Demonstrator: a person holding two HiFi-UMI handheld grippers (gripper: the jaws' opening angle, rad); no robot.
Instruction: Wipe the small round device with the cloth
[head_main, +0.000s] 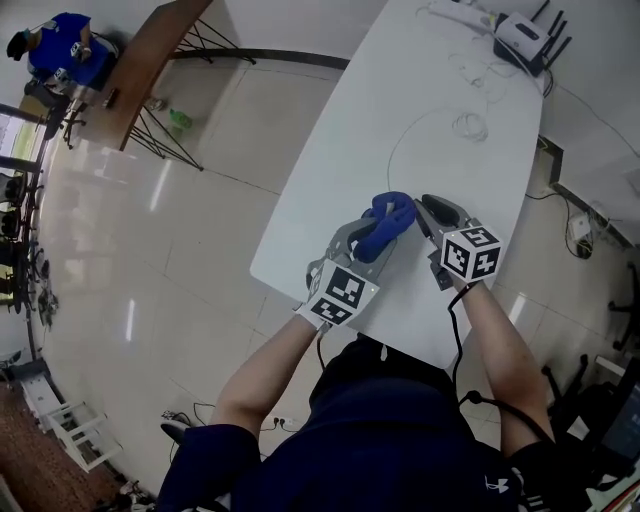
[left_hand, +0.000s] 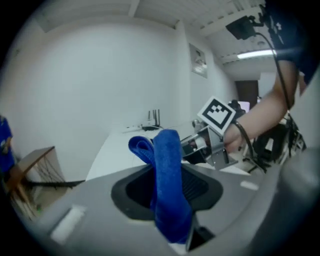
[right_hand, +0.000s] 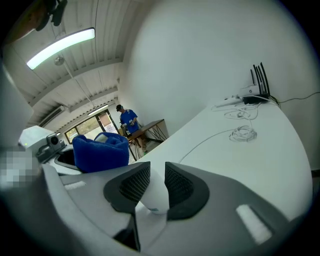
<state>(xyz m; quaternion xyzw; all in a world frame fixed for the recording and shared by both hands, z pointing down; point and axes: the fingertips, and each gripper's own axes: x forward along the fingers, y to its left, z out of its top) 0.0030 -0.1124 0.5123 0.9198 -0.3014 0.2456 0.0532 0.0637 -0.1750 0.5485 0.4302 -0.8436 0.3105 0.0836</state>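
Over the near edge of the white table (head_main: 400, 120), the left gripper (head_main: 378, 236) has its jaws clamped on the folded blue cloth (head_main: 392, 215), which sticks up past the fingertips. Just to its right, the right gripper (head_main: 428, 210) pinches a small white device (right_hand: 153, 195) between its ribbed pads. The device's shape is hard to make out, and whether the cloth touches it is unclear.

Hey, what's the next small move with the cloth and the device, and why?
Probably move the left gripper so its cloth meets the small round device, then rub. Both are already gripped, the device in the right gripper, and they sit close but seemingly apart.
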